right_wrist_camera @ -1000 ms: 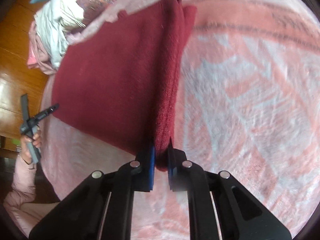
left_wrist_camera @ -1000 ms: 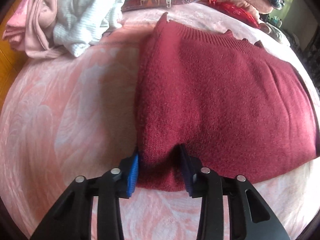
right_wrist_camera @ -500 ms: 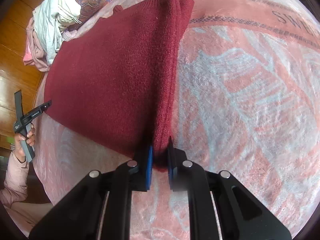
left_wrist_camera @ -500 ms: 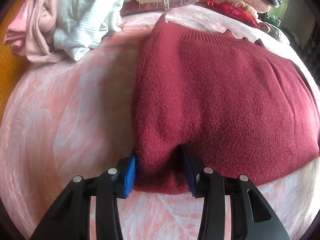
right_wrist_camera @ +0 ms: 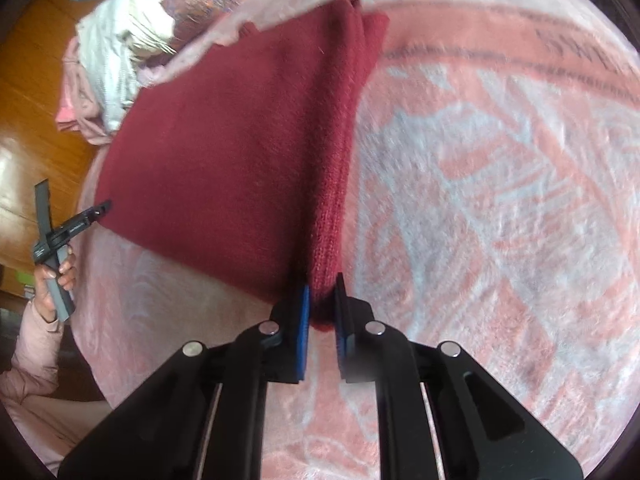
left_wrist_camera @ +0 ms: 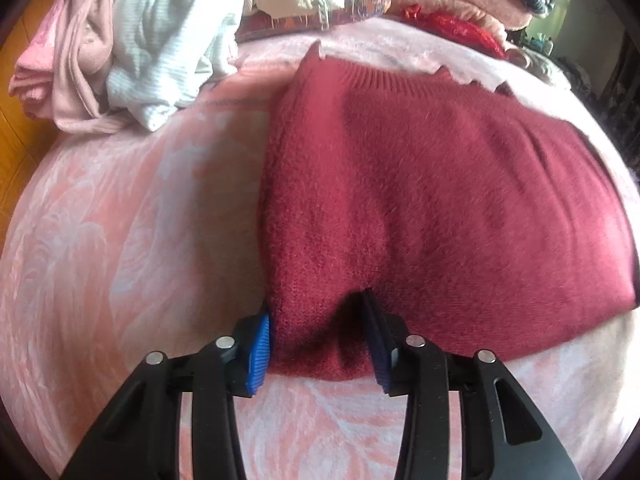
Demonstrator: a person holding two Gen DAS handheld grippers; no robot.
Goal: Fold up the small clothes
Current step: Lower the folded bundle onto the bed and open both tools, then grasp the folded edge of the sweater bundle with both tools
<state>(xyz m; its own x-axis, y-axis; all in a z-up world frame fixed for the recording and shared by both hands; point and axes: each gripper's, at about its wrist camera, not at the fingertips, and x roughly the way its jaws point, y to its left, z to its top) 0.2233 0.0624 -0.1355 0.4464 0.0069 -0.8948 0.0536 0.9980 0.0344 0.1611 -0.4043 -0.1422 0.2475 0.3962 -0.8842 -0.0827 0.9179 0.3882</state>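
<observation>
My left gripper [left_wrist_camera: 316,344] bites a thick bunched corner of the dark red knitted sweater [left_wrist_camera: 440,200], its blue ribbed pads [left_wrist_camera: 258,354] pressed into the wool on both sides at a middling width. My right gripper [right_wrist_camera: 322,312] pinches the sweater's [right_wrist_camera: 224,152] other near corner, jaws almost together on a narrow ridge of folded knit. The sweater lies folded flat on the pink and white patterned fleece blanket [left_wrist_camera: 120,220], near the blanket's near edge.

Only the left wrist view shows the sweater's ribbed hem along its far edge and, beyond it at the blanket's far-left corner, the heap of crumpled clothes [left_wrist_camera: 160,32] in white, pale pink and cream, with a bright red garment [left_wrist_camera: 452,30] at the far right. Only the right wrist view shows the wooden floor [right_wrist_camera: 36,100] past the blanket's left edge, my left hand [right_wrist_camera: 60,276] in a pale pink sleeve on the grey handle of the left gripper [right_wrist_camera: 98,212], and the dark lettering woven into the blanket [right_wrist_camera: 500,200] at the far right.

Against a second ago, my left jaws have just been opening slightly, the wool between them all the while; the right pinch is unchanged, and the sweater sits in the same spot.
</observation>
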